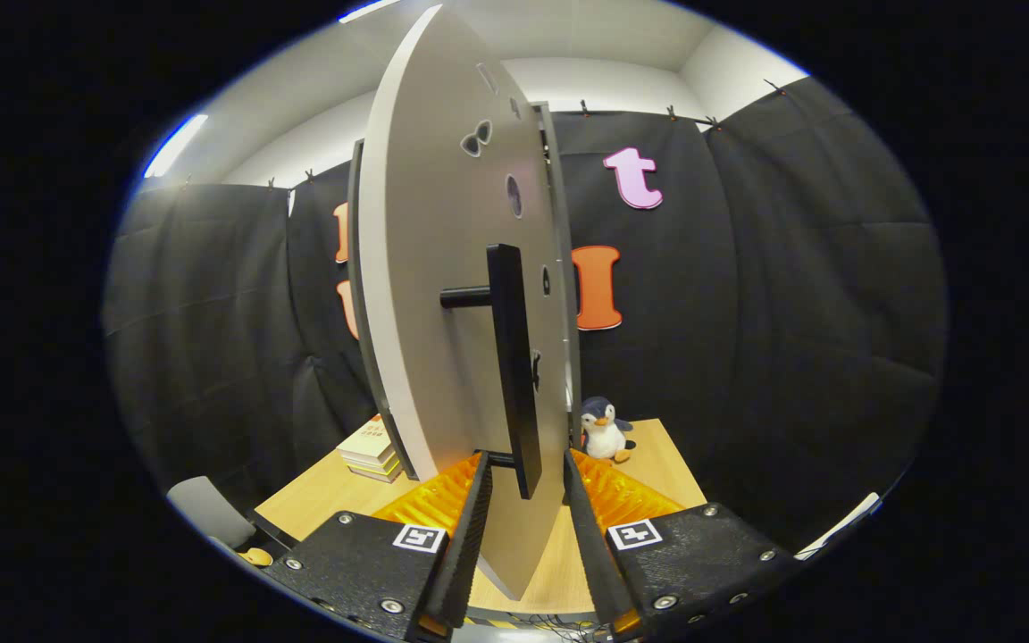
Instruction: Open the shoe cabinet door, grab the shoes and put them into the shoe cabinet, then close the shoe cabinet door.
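Note:
The shoe cabinet door (425, 295), a pale grey panel, stands swung open and nearly edge-on to me. Its black bar handle (514, 366) runs upright on two short posts. My gripper (523, 460) is open, and the lower end of the handle sits between the fingers with a small gap on each side. The left finger (470, 509) is close to the lower post, while the right finger (581, 509) lies by the door's free edge. A sliver of the cabinet body (559, 223) shows behind the door.
A wooden table (657, 464) carries the cabinet. A plush penguin (606, 429) stands just right of the door, and a stack of books (370, 451) lies to its left. A grey rounded object (211, 509) and a small yellowish thing (255, 556) sit low at the left.

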Tool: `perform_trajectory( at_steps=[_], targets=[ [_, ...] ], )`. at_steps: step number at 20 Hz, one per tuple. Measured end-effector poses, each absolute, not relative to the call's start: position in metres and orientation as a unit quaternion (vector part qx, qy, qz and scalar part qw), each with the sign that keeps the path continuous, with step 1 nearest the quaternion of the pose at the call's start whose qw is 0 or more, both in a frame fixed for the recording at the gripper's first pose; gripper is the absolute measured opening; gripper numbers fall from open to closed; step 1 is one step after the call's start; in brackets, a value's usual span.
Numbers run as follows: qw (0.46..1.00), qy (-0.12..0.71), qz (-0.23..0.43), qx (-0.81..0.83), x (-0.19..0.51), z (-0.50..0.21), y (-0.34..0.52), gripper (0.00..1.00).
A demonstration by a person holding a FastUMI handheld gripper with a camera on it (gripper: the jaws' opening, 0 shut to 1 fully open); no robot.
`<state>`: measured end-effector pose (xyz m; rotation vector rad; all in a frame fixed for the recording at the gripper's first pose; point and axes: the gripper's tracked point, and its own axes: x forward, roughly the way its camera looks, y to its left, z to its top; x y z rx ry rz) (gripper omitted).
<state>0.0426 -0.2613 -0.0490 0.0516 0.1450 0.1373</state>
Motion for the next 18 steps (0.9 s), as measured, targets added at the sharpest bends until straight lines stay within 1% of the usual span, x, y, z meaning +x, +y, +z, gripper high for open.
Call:
perform_trajectory(
  at_steps=[2, 13, 18],
  targets=[
    [0.994, 0.072, 0.082, 0.018, 0.048, -0.046, -0.247, 0.53],
    [0.987, 0.066, 0.143, 0.023, 0.074, -0.044, -0.187, 0.69],
    [0.984, 0.071, 0.161, 0.024, 0.098, -0.045, -0.151, 0.73]
  ],
)
